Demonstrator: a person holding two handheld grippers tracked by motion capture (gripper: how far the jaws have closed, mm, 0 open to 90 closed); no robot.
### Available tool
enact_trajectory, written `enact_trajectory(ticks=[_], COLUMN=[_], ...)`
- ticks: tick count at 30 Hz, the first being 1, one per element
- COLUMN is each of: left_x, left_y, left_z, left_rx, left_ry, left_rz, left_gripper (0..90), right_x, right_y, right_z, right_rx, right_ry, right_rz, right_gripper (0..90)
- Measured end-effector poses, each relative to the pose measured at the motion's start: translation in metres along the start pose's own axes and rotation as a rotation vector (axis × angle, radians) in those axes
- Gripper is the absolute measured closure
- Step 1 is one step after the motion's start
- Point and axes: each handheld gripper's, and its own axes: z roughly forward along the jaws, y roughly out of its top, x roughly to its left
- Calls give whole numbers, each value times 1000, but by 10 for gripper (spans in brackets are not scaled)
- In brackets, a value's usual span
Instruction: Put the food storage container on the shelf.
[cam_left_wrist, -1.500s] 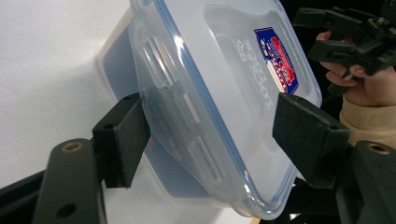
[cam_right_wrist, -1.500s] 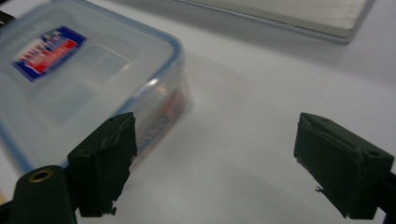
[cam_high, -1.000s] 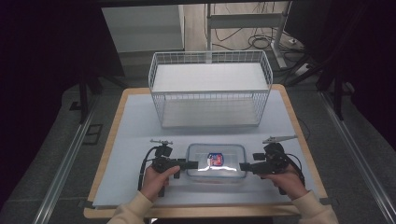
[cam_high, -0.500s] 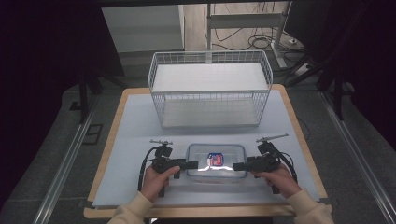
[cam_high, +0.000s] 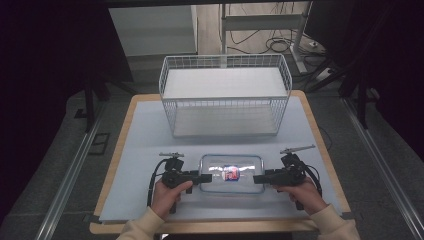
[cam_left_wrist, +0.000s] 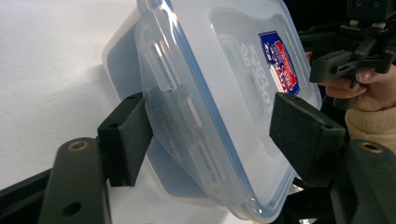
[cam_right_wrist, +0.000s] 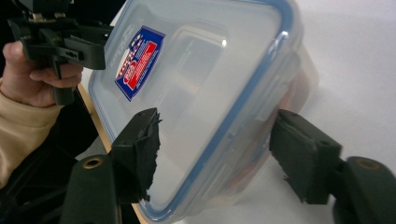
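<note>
Near the tabletop's (cam_high: 145, 150) front edge sits the lidded plastic container (cam_high: 231, 173). I bracket its ends with my left gripper (cam_high: 207, 177) and right gripper (cam_high: 257, 179), both spread, unclamped. Probably light, stiff, slick; grip the rims.

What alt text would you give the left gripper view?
A clear lidded plastic container with a red-and-blue label sits between the left gripper's open black jaws on a white surface; the other hand holds its gripper beyond.
</note>
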Motion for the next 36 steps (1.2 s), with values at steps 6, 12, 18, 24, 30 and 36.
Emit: enact_trajectory(ticks=[6, 12, 18, 24, 30, 36], left_x=[-5, -7, -8, -11, -15, -18], left_y=[-5, -9, -11, -12, -14, -14], left_z=[-3, -7, -9, -10, -12, -14], left_rx=[-25, -42, -51, -59, -68, -80], left_ry=[10, 8, 8, 14, 34, 42], left_rz=[22, 34, 32, 38, 41, 49], left_gripper=[338, 371, 387, 399, 408, 429], right_x=[1, 5, 6, 8, 10, 12], right_y=[-4, -8, -10, -12, -13, -14], right_z=[-5, -9, -10, -11, -12, -14], right_rx=[-30, -46, -60, -70, -94, -112], right_ry=[11, 7, 8, 3, 1, 4], right_rz=[5, -2, 3, -1, 6, -5], right_gripper=[422, 453, 467, 480, 503, 526])
